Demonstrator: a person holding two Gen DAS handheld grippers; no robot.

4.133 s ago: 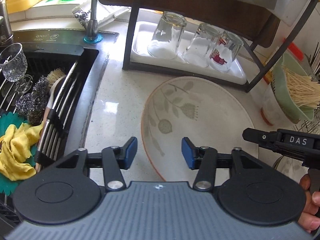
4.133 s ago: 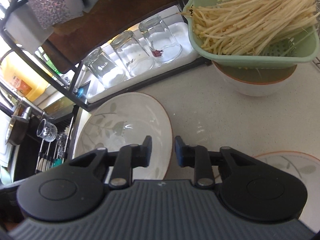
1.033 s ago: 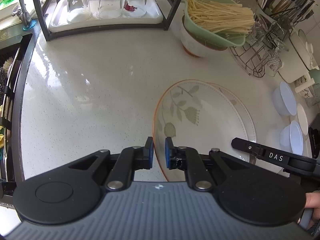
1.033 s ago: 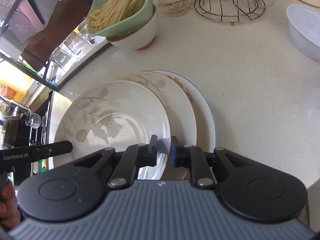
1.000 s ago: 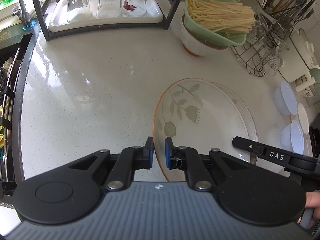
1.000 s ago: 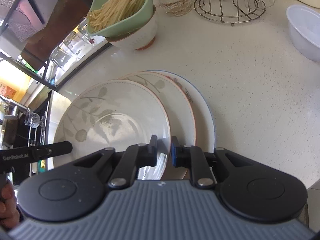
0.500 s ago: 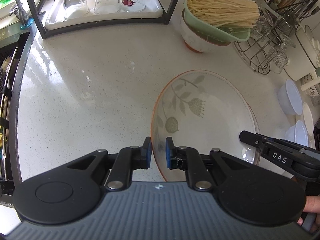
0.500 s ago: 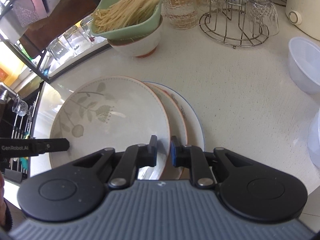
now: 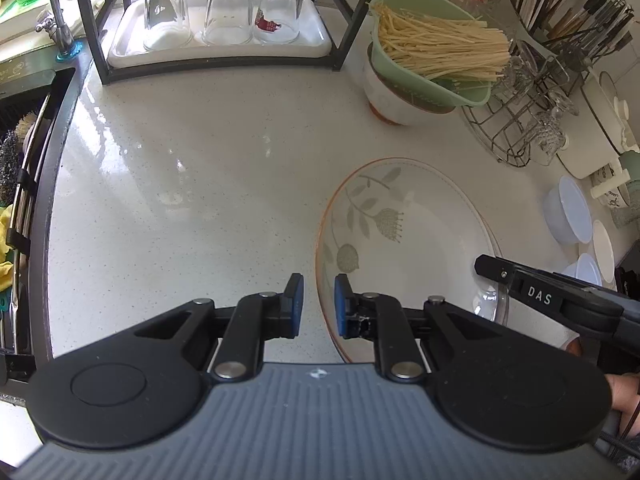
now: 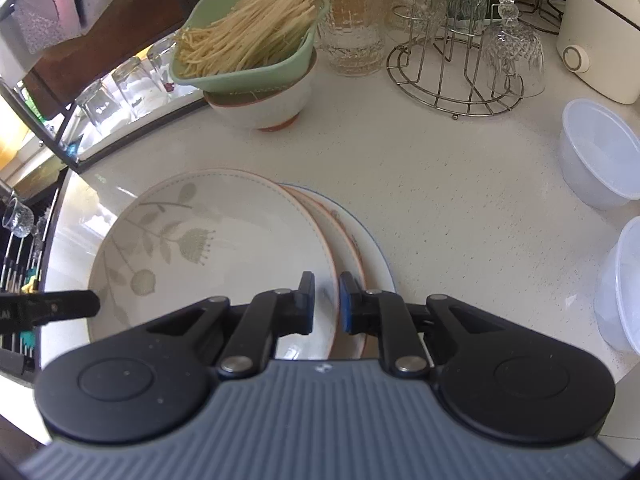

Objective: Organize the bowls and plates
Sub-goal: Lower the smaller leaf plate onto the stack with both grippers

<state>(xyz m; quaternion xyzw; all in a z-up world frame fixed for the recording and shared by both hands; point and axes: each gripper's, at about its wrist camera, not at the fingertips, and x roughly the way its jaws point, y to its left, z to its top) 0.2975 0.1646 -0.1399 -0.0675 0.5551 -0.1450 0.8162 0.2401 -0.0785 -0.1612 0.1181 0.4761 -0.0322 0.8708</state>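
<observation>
Looking from the left, I have my left gripper [image 9: 316,304] at the near-left rim of the leaf-pattern plate [image 9: 404,240]; its jaws are opening, the rim stands between the pads with a visible gap, so I judge I am letting go there. The plate lies on top of two others on the tabletop [image 9: 200,168]: an orange-rimmed plate [image 10: 348,248] and under it a blue-rimmed plate [image 10: 376,256], each showing only as a crescent to the right, so the stack is offset rather than squared. My right gripper [image 10: 325,304] is clamped on the top plate's near-right rim, pads pressing on it.

So the plates are gathered, as far as I can tell; nudging them true may remain. Further right, the bowls look unsorted: the white bowl [image 10: 268,108] carries a green colander of noodles [image 10: 256,44], and two translucent plastic bowls [image 10: 600,152] sit apart at the right edge.
</observation>
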